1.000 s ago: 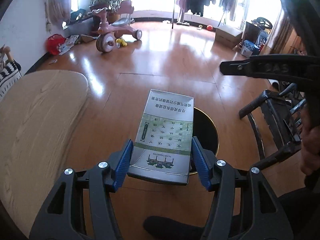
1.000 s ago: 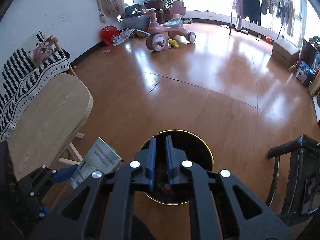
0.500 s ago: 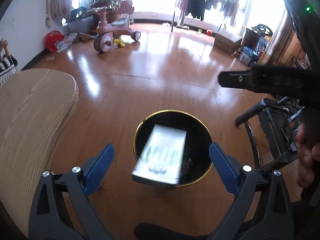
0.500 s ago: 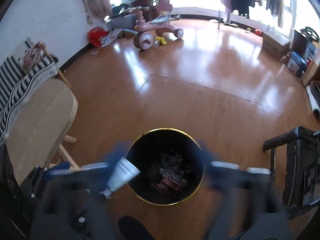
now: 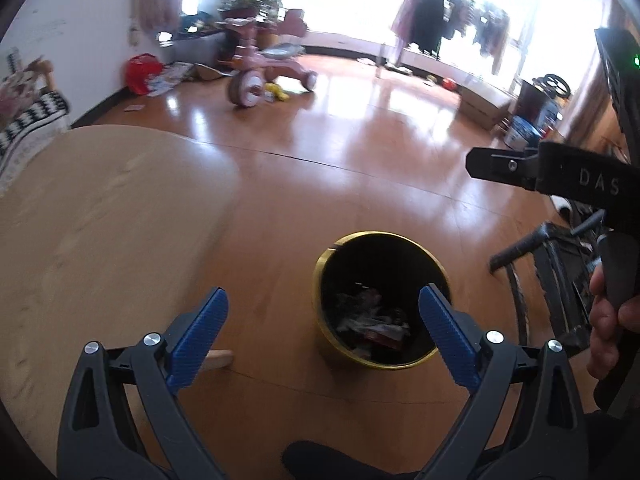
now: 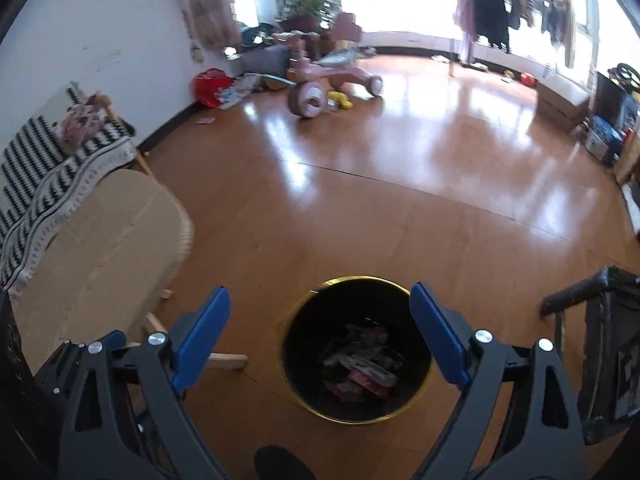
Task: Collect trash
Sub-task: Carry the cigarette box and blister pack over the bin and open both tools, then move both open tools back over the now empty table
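Trash heaped indistinctly in dark bin, left claw and right claw both gaping, empty.

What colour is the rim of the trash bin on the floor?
Gold, around a black trash bin; it shows best in the right wrist view.

Both wrist views look steeply down from above, sharing the bin.

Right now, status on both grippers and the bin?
Left gripper open, empty. Right gripper open, empty. Trash bin on floor below, wrappers inside. Nothing blocking its mouth.
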`<state>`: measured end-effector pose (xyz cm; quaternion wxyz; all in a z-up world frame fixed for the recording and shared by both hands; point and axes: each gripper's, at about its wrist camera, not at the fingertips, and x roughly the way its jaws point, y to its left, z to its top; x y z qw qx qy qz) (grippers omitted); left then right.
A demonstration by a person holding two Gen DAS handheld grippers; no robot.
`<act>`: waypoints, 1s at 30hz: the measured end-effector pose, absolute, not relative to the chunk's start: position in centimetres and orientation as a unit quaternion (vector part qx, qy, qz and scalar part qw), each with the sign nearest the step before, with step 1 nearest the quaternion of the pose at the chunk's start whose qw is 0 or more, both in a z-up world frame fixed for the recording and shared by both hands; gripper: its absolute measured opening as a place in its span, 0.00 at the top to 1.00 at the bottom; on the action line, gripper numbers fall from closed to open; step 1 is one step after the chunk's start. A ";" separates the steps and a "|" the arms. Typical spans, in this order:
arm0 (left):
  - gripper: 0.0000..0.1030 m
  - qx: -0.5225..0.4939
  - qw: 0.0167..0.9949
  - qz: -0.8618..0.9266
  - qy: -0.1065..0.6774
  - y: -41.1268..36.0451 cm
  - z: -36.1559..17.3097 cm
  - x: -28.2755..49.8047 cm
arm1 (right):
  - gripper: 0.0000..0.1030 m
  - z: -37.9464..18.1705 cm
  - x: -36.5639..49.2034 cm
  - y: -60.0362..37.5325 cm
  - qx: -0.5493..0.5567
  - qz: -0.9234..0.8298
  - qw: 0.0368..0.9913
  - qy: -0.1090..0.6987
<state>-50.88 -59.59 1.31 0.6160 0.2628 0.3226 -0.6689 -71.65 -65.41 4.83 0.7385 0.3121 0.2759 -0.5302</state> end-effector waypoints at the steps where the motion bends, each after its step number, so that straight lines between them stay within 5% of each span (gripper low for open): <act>1: 0.09 0.257 0.627 -0.661 0.321 -58.8 2.0 -49.6 | 0.15 5.2 -70.8 -65.2 0.308 -0.525 0.744 0.275; 11: 0.09 0.193 0.760 -0.529 0.324 -45.3 7.7 -34.0 | 0.15 10.0 -53.1 -57.4 0.234 -0.384 0.853 0.265; 20: 0.09 0.111 0.880 -0.308 0.345 -21.3 10.3 -17.0 | 0.12 11.7 -36.2 -49.2 0.172 -0.256 0.908 0.282; 30: 0.08 0.002 0.924 -0.053 0.378 4.2 7.4 -5.4 | 0.08 7.8 -29.4 -53.3 0.158 -0.288 0.896 0.299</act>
